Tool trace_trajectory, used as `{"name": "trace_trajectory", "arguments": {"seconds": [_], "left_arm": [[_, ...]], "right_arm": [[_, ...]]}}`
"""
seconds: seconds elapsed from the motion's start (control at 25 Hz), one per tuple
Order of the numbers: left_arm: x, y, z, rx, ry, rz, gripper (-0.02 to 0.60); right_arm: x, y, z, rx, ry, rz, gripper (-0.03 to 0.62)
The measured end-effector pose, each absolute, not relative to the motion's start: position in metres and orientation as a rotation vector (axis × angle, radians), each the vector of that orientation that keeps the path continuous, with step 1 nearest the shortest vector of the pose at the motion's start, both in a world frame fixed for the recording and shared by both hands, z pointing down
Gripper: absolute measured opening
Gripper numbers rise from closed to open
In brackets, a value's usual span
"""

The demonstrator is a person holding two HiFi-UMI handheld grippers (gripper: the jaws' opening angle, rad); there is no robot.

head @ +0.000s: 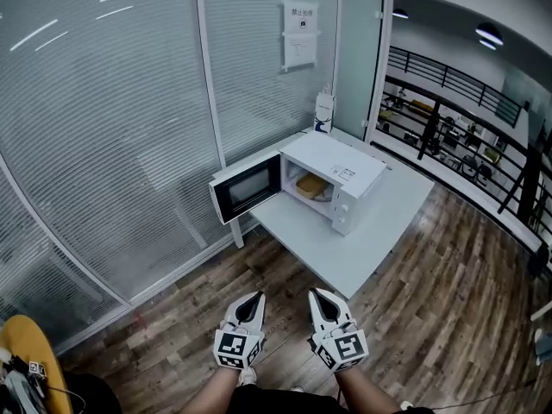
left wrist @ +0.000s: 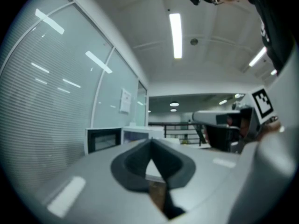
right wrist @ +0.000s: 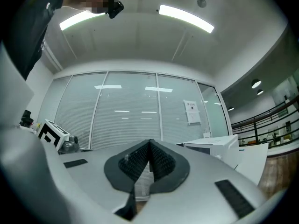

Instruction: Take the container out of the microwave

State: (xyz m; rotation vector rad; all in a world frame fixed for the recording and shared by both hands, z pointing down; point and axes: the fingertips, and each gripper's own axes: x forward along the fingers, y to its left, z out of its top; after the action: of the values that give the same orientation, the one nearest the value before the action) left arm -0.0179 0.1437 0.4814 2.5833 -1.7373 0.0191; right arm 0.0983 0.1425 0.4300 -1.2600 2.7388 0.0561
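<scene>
Both grippers are empty and fully shut: on your left gripper [head: 255,297] the dark pads meet in a single seam in its own view, with nothing between them, and your right gripper [head: 316,294] shows the same there, ribbed pads pressed together on nothing. You hold them side by side and roughly level over the wooden floor [head: 448,274], near you and well apart from the white table [head: 379,231]. On that table, far ahead, sits the white microwave [head: 345,172] with its door [head: 247,188] swung out to the left, so the cavity opens toward you and a little leftward. The container [head: 311,186], a yellowish low dish, rests inside the cavity on its floor, untouched; from here it looks wider than tall, but you cannot make out a clear long axis or a rim to grip. It lies almost straight ahead of your right gripper, which looks slightly the nearer of the two, while your left gripper lines up more with the open door's edge. Judging by that, the reach belongs to the right side, or to both from the front, with the jaws opened first and the left one kept clear of the door. Beyond the microwave, a small carton [head: 324,110] stands at the table's far end against the glass partition [head: 103,128].
</scene>
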Motion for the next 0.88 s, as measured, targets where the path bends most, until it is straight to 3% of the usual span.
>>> {"name": "trace_trajectory", "arguments": {"seconds": [0.88], "left_arm": [[-0.093, -0.015, 0.483, 2.752, -1.544, 0.030, 0.005]], "right_arm": [[0.019, -0.003, 0.438, -1.466, 2.660, 0.058, 0.005]]}}
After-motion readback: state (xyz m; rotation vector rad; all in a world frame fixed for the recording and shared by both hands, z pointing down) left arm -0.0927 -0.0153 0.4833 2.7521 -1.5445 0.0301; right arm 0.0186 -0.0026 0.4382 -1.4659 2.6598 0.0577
